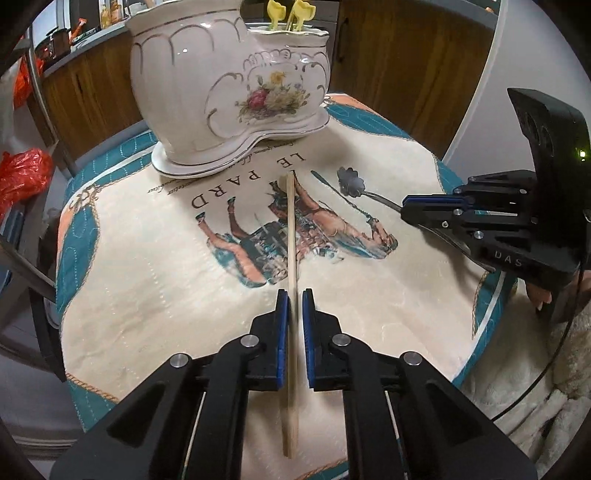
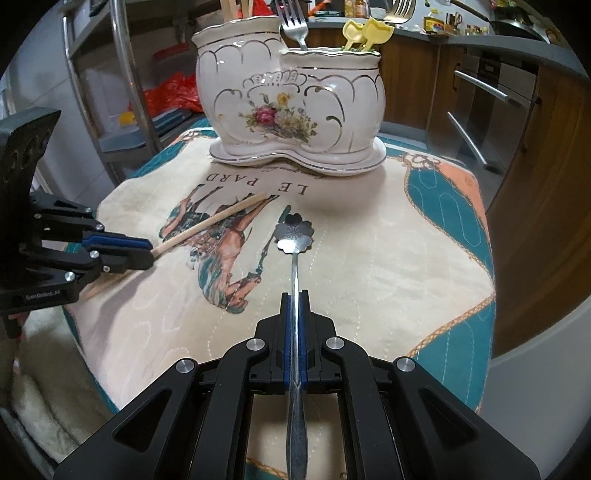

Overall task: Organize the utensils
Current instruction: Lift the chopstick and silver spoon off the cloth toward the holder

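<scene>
Left wrist view: my left gripper (image 1: 295, 295) is clamped on a wooden stick (image 1: 291, 229), jaws pressed to it on both sides, stick running forward over the horse print on the cloth (image 1: 147, 258) toward the ceramic holder (image 1: 229, 92). Holder sits at the far edge of the cloth, yellow plastic utensils (image 1: 288, 13) poking out of its smaller compartment. My right gripper (image 1: 406, 206) comes in from the right, closed on a metal spoon (image 1: 351, 182). Right wrist view: right gripper (image 2: 294, 295) grips the spoon (image 2: 294, 236) by the handle, flower-shaped bowl pointing at the holder (image 2: 288, 103), just above the cloth (image 2: 369, 258). A fork (image 2: 293, 22) stands in the holder. Left gripper (image 2: 149, 251) at left holds the stick (image 2: 218, 219), tilted.
</scene>
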A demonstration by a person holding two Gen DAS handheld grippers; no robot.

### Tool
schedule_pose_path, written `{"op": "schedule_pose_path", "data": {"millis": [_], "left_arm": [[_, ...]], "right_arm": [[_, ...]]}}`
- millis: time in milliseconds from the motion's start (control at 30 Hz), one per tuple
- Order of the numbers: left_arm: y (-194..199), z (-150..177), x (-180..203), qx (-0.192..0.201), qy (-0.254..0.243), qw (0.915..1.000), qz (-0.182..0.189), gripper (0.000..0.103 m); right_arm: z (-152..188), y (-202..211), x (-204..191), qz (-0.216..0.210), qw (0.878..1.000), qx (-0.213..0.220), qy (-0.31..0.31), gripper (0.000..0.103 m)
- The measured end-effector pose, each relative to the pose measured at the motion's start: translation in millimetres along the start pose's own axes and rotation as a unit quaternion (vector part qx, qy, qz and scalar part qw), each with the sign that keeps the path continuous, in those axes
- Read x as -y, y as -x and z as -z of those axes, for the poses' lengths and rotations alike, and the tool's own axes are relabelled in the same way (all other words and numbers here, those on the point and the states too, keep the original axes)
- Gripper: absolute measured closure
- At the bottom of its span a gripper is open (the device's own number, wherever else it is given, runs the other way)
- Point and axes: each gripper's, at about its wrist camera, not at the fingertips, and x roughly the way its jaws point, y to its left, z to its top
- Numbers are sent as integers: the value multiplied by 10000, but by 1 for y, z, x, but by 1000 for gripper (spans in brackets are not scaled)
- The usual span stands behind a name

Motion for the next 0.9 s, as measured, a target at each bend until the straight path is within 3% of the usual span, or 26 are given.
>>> {"op": "schedule_pose_path", "data": {"millis": [200, 333, 500, 733, 900], "left_arm": [[-10, -8, 0, 148, 191, 9997, -16, 95], [-13, -10, -1, 192, 199, 9996, -9, 97], [-6, -6, -4, 414, 132, 9991, -20, 98], [22, -4, -14, 1009, 186, 9947, 63, 98], [49, 5, -16, 1599, 33, 9871, 85, 98]], "right_arm": [[-4, -5, 0, 82, 10000, 29, -4, 93], [-5, -6, 2, -40, 9999, 106, -92, 99], [-4, 1, -3, 10, 9995, 320, -20, 99], [-9, 32, 2, -71, 9929, 1180, -96, 99], [-11, 55, -2, -131, 9822, 1875, -63, 99]]}}
